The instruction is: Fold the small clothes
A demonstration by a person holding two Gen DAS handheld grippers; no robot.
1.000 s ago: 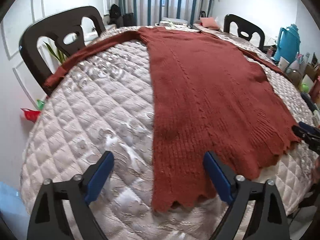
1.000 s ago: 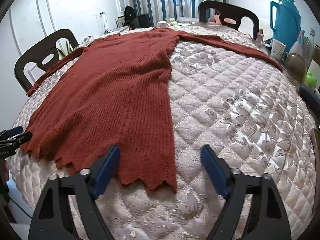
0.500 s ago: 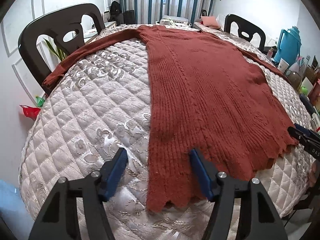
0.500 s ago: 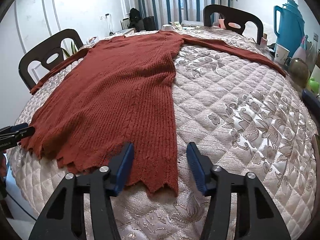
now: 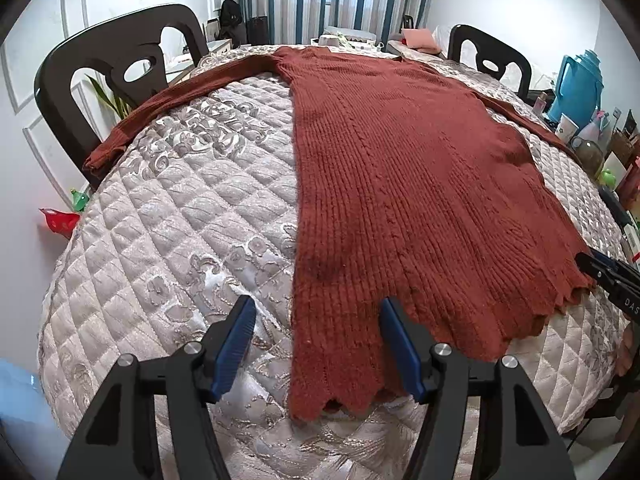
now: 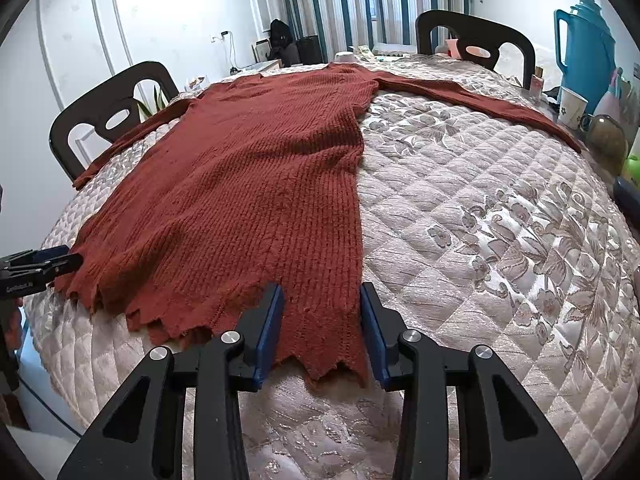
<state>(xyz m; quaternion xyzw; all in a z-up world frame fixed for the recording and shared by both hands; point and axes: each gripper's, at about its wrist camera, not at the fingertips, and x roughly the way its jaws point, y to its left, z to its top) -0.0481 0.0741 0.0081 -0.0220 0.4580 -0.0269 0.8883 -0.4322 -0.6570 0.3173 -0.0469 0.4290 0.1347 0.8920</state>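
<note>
I am straddling the sweater point(image 5: 400, 184) hem, both jaws released; knit bunching could let 1 corner slip when clenching.

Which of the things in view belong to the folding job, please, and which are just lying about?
For the job:
- rust-red knitted sweater, spread flat
- left gripper, open at its hem
- right gripper, open at its hem

Lying about:
- blue thermos
- white cup
- dark chairs
- quilted table cover

A rust-red ribbed sweater point(image 5: 400, 184) lies on a beige floral quilted cover point(image 5: 192, 208), before blue-and-white striped curtains point(image 6: 360, 4).
</note>
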